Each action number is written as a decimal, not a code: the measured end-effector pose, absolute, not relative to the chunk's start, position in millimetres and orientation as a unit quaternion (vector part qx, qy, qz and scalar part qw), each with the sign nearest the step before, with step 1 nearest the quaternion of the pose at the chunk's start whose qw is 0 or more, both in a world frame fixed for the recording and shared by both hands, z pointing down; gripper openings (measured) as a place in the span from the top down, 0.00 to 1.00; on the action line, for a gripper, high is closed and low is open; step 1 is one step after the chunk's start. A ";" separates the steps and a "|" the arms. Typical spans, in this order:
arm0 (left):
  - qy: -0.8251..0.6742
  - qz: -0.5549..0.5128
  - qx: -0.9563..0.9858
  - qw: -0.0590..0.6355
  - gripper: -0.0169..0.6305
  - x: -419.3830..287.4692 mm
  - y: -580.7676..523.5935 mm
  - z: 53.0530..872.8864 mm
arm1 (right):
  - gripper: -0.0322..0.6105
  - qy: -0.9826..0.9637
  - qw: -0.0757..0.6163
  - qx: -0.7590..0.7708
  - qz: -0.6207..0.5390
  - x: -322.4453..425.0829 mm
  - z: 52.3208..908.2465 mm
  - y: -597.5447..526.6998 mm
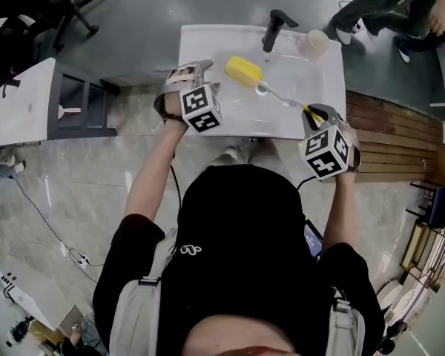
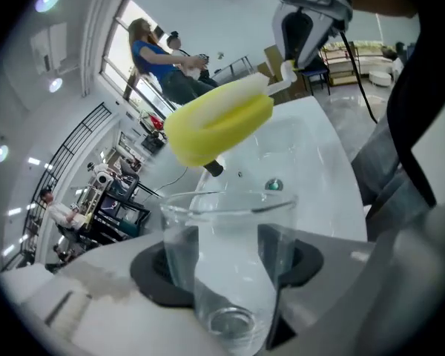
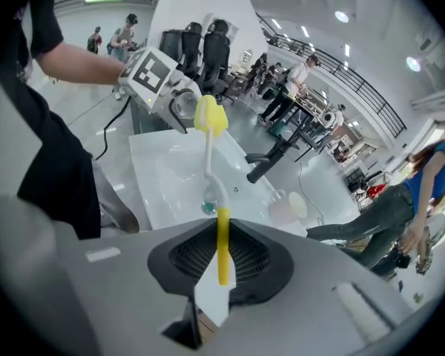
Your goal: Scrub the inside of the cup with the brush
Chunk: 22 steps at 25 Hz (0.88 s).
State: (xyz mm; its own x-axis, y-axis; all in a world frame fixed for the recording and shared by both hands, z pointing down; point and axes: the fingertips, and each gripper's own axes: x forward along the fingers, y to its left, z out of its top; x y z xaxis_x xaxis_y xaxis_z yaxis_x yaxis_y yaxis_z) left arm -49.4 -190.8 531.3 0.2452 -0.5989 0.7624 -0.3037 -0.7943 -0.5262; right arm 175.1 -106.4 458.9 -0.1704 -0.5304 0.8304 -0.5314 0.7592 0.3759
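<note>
1. Sink (image 1: 208,39): white basin, top centre of the head view. Black faucet (image 1: 274,27) stands at its far edge, with a pale spare cup (image 1: 314,41) just right of it. Both are out of the action.
2. Left gripper (image 2: 228,254): over the sink's left edge in the head view. Jaws stand wide and are clamped on the clear cup (image 2: 230,221), one pad on each side wall.
3. Right gripper (image 3: 221,256): over the sink's lower right corner in the head view. Jaws are nearly together, pinching the yellow handle end of the brush (image 1: 276,93).
4. Cup: held in the air above the basin. Its long axis runs along the left jaws, base toward the gripper body, open mouth pointing out and up toward the brush.
5. Brush: long axis runs diagonally in the head view, from the right gripper at lower right up to the yellow sponge head (image 1: 243,71) at upper left. The head points at the left gripper.
6. Step, my read: approach. In the left gripper view the sponge head (image 2: 219,121) hangs just above and beyond the cup rim, not inside it.
7. Next move needs the brush axis lined up with the cup axis, then the head pushed through the mouth. The head looks nearly as wide as the mouth, so expect a snug entry. The cup grip has to stay firm.
</note>
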 end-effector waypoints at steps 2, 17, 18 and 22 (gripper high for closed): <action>0.305 -0.513 -0.794 0.114 0.56 -46.6 -191.4 527.1 | 0.87 -0.777 0.516 0.359 0.025 173.0 458.9 -106.0; 0.356 -0.325 -0.876 -0.004 0.56 -29.2 -203.8 501.0 | 0.87 -0.833 0.312 0.425 0.166 155.4 450.5 -125.3; 0.359 -0.315 -0.878 -0.009 0.56 -29.0 -204.9 498.7 | 0.87 -0.836 0.297 0.428 0.174 154.2 449.2 -128.2; 0.375 -0.297 -0.878 -0.013 0.56 -35.2 -211.6 494.1 | 0.87 -0.840 0.254 0.442 0.185 150.3 444.1 -140.1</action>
State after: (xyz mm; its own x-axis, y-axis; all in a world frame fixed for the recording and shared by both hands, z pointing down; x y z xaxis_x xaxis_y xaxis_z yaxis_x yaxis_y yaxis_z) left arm -35.2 -211.6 494.1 0.5418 -0.6507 0.5320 -0.6665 -0.7183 -0.1997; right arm 150.3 -140.1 444.1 -0.4803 -0.6477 0.5914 -0.8365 0.5410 -0.0869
